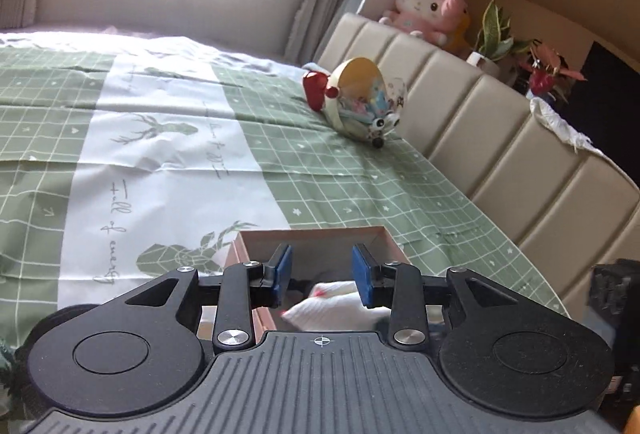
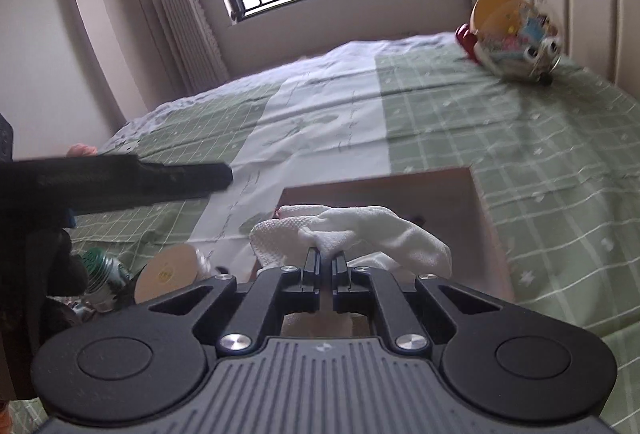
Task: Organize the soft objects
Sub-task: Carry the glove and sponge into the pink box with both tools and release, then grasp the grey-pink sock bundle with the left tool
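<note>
My right gripper (image 2: 325, 266) is pinching a bunched white knitted sock (image 2: 352, 234), its two fingers pressed nearly together on a fold of the fabric. The sock is hanging just above the open pink cardboard box (image 2: 486, 218) sitting on the green-checked bedsheet (image 2: 520, 121). My left gripper (image 1: 322, 274) is hovering over the same box (image 1: 312, 234) with its blue-padded fingers (image 1: 362, 272) spread apart and holding nothing; the sock (image 1: 340, 304) is showing below and between them. From the right wrist view, the left gripper's black body is crossing the frame on the left. Farther off, a round cartoon-printed plush toy (image 1: 360, 99) is lying near the beige padded headboard (image 1: 500, 137), and a pink stuffed animal (image 1: 426, 7) is sitting on the ledge above it.
</note>
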A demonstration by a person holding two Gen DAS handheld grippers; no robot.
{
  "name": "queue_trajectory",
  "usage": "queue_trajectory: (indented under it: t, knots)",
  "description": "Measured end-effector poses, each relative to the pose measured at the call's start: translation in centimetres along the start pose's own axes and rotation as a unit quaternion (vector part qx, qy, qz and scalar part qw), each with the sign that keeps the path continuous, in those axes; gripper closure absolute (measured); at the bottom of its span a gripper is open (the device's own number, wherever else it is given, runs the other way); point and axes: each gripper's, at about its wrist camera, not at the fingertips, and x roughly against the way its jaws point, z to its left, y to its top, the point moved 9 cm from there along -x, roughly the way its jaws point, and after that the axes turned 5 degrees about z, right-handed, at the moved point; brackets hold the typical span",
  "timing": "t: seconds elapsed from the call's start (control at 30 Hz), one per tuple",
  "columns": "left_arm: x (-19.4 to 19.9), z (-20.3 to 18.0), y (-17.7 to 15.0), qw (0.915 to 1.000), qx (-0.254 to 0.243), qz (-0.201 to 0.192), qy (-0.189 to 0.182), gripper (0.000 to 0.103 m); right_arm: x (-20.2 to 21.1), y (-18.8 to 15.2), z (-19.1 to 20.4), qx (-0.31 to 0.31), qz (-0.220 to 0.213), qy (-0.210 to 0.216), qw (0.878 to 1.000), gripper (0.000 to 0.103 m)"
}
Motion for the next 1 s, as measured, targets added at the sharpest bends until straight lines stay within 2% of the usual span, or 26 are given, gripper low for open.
queue_trajectory:
  t: [0.1,0.13,0.23,0.3,0.37,0.47,0.5,0.53,0.6,0.67,0.8,0.87,1.0]
  knots:
    - [2.1,-0.1,-1.2,1.0,0.0,0.002,-0.01,0.067,-3.0,-1.0,0.2,-0.018,0.029,-0.027,0.999,0.098]
    - [2.7,0.0,-1.7,0.9999,0.0,0.001,-0.011,0.067,-3.4,-0.9,0.1,-0.02,0.024,-0.04,0.999,0.098]
    - [4.7,0.7,-3.5,0.9999,0.0,-0.002,-0.011,0.067,-3.9,0.0,-1.0,-0.02,-0.004,-0.115,0.993,0.098]
    - [5.9,1.5,-4.9,1.0,-0.001,-0.001,-0.004,0.067,-4.2,0.6,-1.9,-0.021,-0.009,-0.145,0.989,0.098]
    - [7.1,2.5,-6.3,1.0,-0.001,-0.001,0.008,0.067,-4.8,0.2,-2.4,-0.029,0.016,-0.139,0.99,0.098]
    - [8.6,4.3,-8.1,0.9998,0.011,-0.003,0.019,0.067,-5.8,-1.5,-1.3,-0.04,0.074,-0.073,0.994,0.096]
    - [9.2,5.2,-8.7,0.9996,0.02,-0.005,0.02,0.067,-5.5,-2.0,-0.9,-0.042,0.074,-0.062,0.994,0.096]
    - [9.8,6.0,-9.1,0.9993,0.03,-0.008,0.023,0.067,-5.1,-2.2,-0.6,-0.04,0.072,-0.055,0.995,0.09]
    - [11.2,7.8,-9.9,0.9981,0.049,-0.016,0.033,0.067,-3.8,-2.4,0.2,-0.027,0.05,-0.047,0.997,0.077]
    - [12.6,9.6,-10.5,0.9963,0.065,-0.025,0.051,0.067,-2.0,-2.4,1.0,-0.005,0.018,-0.06,0.998,0.062]
    - [15.6,13.5,-11.6,0.9896,0.084,-0.052,0.105,0.067,1.7,-2.5,3.0,0.036,-0.039,-0.09,0.995,0.057]
    - [16.6,15.1,-12.5,0.9857,0.093,-0.054,0.129,0.067,3.2,-3.0,4.3,0.049,-0.063,-0.091,0.993,0.049]
    - [17.2,16.9,-15.2,0.9831,0.114,-0.038,0.138,0.067,4.3,-5.4,7.1,0.083,-0.077,-0.085,0.99,0.046]
